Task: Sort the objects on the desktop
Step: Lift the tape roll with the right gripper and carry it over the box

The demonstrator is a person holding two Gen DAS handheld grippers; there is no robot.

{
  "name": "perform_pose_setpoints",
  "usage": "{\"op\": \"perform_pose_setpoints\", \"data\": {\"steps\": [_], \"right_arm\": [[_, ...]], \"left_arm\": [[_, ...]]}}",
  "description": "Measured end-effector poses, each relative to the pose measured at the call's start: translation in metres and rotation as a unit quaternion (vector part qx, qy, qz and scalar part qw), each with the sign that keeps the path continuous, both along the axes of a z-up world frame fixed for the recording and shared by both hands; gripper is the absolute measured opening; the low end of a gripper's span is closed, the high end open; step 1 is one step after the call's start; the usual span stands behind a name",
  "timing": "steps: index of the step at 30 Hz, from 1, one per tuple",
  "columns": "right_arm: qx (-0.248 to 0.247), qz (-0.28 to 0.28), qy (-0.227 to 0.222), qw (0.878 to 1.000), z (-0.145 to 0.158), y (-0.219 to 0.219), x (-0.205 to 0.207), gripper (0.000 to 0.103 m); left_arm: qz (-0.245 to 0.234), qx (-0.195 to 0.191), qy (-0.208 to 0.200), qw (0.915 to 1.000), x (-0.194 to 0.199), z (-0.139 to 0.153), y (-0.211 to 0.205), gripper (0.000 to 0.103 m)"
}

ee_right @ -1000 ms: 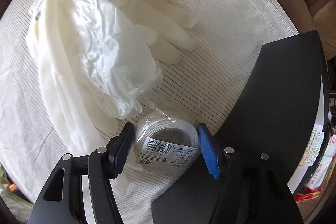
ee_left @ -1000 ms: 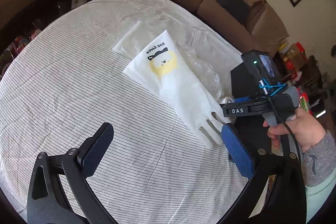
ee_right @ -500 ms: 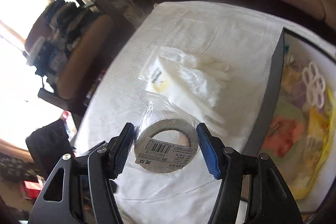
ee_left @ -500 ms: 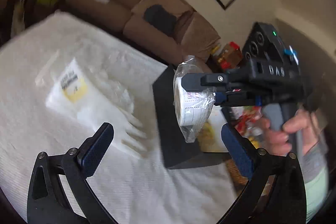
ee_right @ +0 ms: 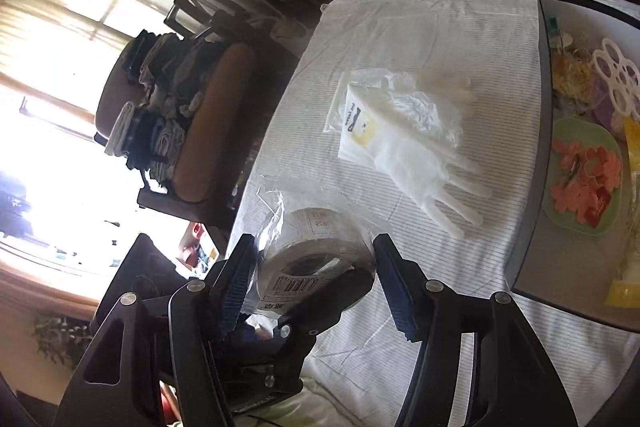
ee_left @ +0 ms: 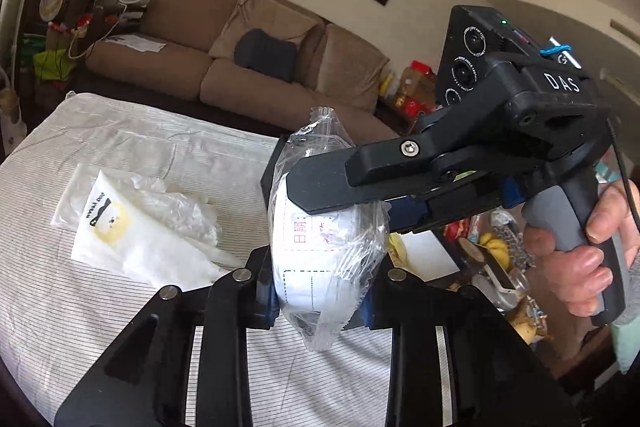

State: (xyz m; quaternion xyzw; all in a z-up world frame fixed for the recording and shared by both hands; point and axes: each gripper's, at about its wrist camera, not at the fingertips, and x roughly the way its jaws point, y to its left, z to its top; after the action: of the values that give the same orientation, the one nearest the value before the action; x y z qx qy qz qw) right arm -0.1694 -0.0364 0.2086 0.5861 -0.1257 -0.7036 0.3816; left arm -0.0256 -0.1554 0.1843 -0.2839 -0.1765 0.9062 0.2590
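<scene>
A roll of white label tape in clear plastic wrap (ee_left: 320,251) hangs in the air between both grippers above the table. My left gripper (ee_left: 320,295) is shut on its lower part. My right gripper (ee_right: 312,279) has its jaws spread around the roll (ee_right: 304,255), and the pads look slightly apart from it; it also shows in the left wrist view (ee_left: 340,187) with its fingers across the roll. White gloves and a glove packet with a yellow dog print (ee_left: 116,227) lie on the striped cloth, also seen in the right wrist view (ee_right: 400,131).
A dark-walled box (ee_right: 540,147) holding several small items stands at the table's right side. A brown sofa (ee_left: 240,67) is behind the table. A chair stacked with clothes (ee_right: 180,115) stands to the left of the table.
The right gripper lifted the roll off the table and carried it to the left gripper. The left gripper went from wide open to shut on the roll. The right jaws widened.
</scene>
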Motion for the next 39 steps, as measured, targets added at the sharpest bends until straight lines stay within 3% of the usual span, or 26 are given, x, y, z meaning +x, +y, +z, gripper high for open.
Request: {"op": "perform_pose_setpoints", "data": {"steps": [4, 8, 12, 16, 20, 23, 27, 34, 36, 39], "right_arm": [[0.014, -0.015, 0.011, 1.0, 0.018, 0.031, 0.0, 0.062], [-0.004, -0.051, 0.041, 0.998, 0.041, 0.079, -0.01, 0.062], [-0.037, -0.102, 0.046, 0.993, 0.049, 0.131, -0.032, 0.062], [-0.065, -0.145, 0.036, 0.987, 0.04, 0.169, -0.066, 0.062], [-0.071, -0.186, 0.028, 0.98, 0.017, 0.191, -0.114, 0.061], [-0.06, -0.21, 0.015, 0.976, -0.009, 0.202, -0.151, 0.061], [-0.016, -0.198, 0.003, 0.98, -0.048, 0.204, -0.171, 0.06], [0.102, -0.095, 0.002, 0.99, -0.094, 0.2, -0.134, 0.055], [0.119, -0.075, -0.011, 0.99, -0.1, 0.202, -0.118, 0.038], [0.135, -0.058, -0.029, 0.989, -0.111, 0.204, -0.092, 0.033]], "left_arm": [[-0.035, -0.009, -0.001, 0.9993, -0.01, 0.02, 0.033, 0.027], [-0.078, -0.071, 0.021, 0.9942, -0.034, 0.053, 0.083, 0.027], [-0.125, -0.107, 0.026, 0.9861, -0.071, 0.067, 0.13, 0.027], [-0.147, -0.144, 0.02, 0.9784, -0.115, 0.065, 0.166, 0.03], [-0.126, -0.166, -0.016, 0.978, -0.147, 0.051, 0.18, 0.052], [-0.121, -0.169, -0.032, 0.9776, -0.154, 0.033, 0.176, 0.053], [-0.127, -0.173, -0.055, 0.9753, -0.157, 0.008, 0.163, 0.053], [-0.164, -0.186, -0.065, 0.9666, -0.137, -0.019, 0.155, 0.053], [-0.17, -0.193, -0.064, 0.9644, -0.129, -0.021, 0.154, 0.053], [-0.173, -0.191, -0.062, 0.9643, -0.119, -0.021, 0.156, 0.053]]}}
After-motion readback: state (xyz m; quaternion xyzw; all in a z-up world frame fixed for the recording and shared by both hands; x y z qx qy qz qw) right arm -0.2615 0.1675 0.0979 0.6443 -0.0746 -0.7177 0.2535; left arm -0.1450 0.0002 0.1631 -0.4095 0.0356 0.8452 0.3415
